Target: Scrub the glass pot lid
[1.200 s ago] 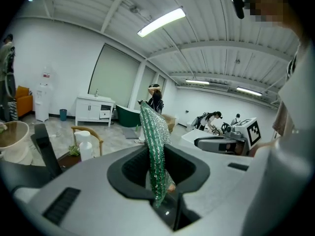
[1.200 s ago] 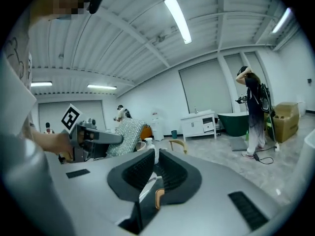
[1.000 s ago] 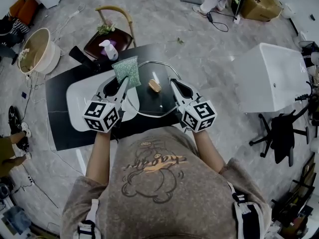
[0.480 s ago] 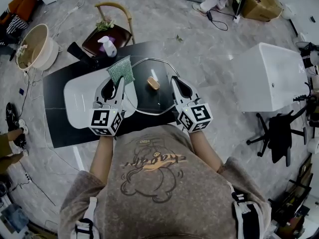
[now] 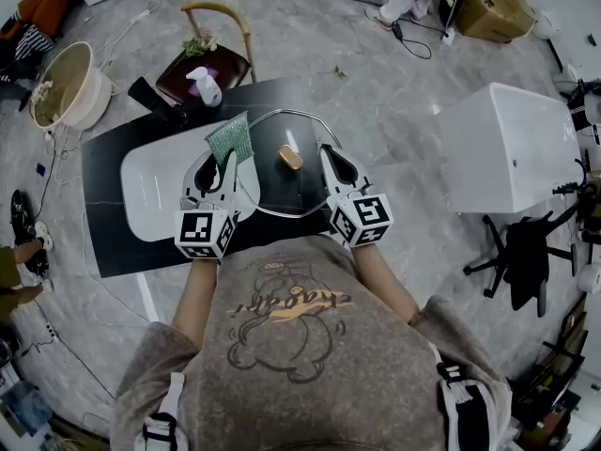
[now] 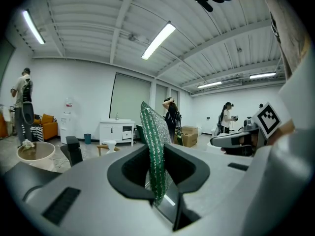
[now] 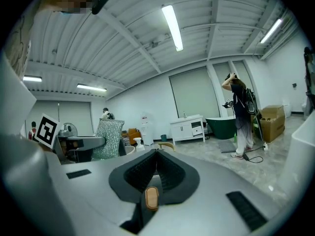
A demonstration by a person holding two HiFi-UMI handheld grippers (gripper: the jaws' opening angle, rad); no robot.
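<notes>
The glass pot lid, metal-rimmed with a wooden knob, lies about level over the table. My right gripper is shut on its right rim. In the right gripper view the lid runs edge-on between the shut jaws, with the knob showing close in front. My left gripper is at the lid's left edge, shut on a green scouring cloth. That cloth stands upright between the jaws in the left gripper view. Whether the cloth touches the glass I cannot tell.
A white tray lies on the black table under the lid's left part. Behind the table are a pump bottle, a chair and a round basin. A white tub stands to the right.
The left gripper has rolled, so the green cloth has turned from nearly flat to more edge-on and shows narrower. The right gripper and the lid have stayed in place.
</notes>
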